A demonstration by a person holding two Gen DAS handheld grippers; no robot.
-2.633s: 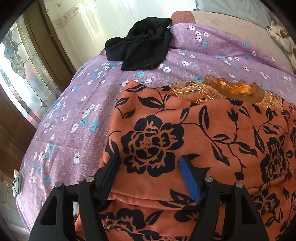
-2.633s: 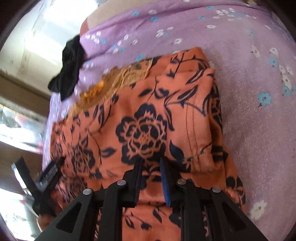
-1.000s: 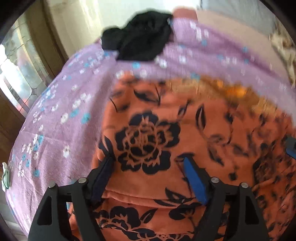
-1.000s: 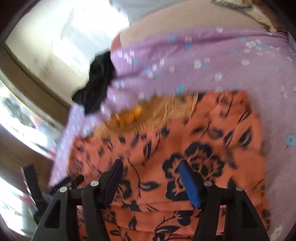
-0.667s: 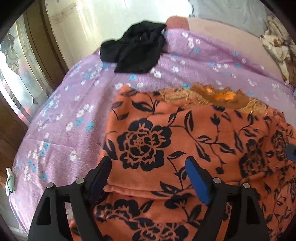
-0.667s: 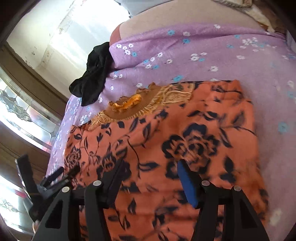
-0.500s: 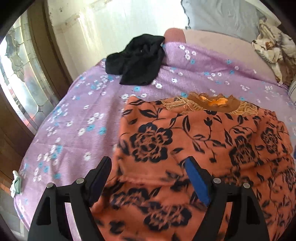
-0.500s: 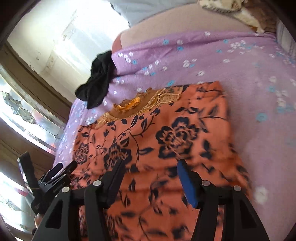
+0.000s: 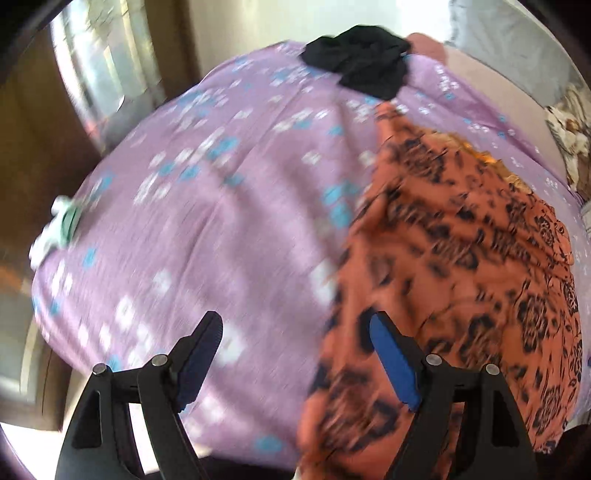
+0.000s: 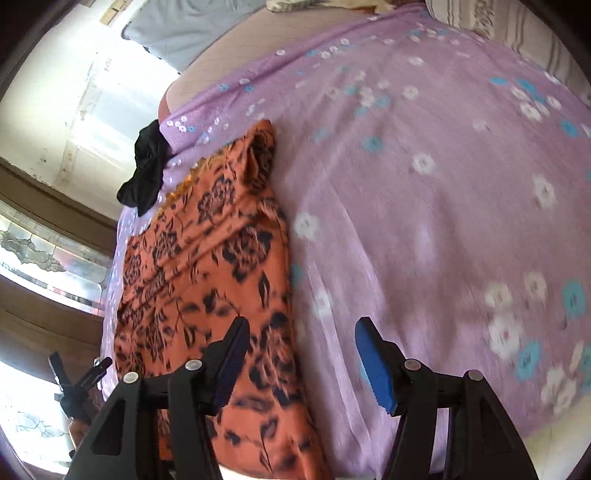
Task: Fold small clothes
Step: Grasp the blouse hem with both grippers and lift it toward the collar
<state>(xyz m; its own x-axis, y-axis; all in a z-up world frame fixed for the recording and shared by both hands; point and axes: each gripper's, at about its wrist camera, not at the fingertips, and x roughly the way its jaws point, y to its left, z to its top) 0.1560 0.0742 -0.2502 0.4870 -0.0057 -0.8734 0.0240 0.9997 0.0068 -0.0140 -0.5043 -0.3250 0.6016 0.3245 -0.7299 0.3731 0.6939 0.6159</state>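
An orange garment with a black flower print lies spread on the purple flowered bedsheet, its sides folded in. It also shows in the right wrist view. My left gripper is open and empty above the garment's left edge. My right gripper is open and empty above the garment's right edge. The left gripper shows small at the far left of the right wrist view.
A black garment lies bunched at the far end of the bed, also seen in the right wrist view. Pillows sit at the head. A glass window and wooden frame stand to the left. A green and white item hangs at the bed's left edge.
Both grippers have pulled back from the garment and swung outward, the left to the left edge, the right to the right edge. The right gripper's jaws opened earlier. The garment lies still.
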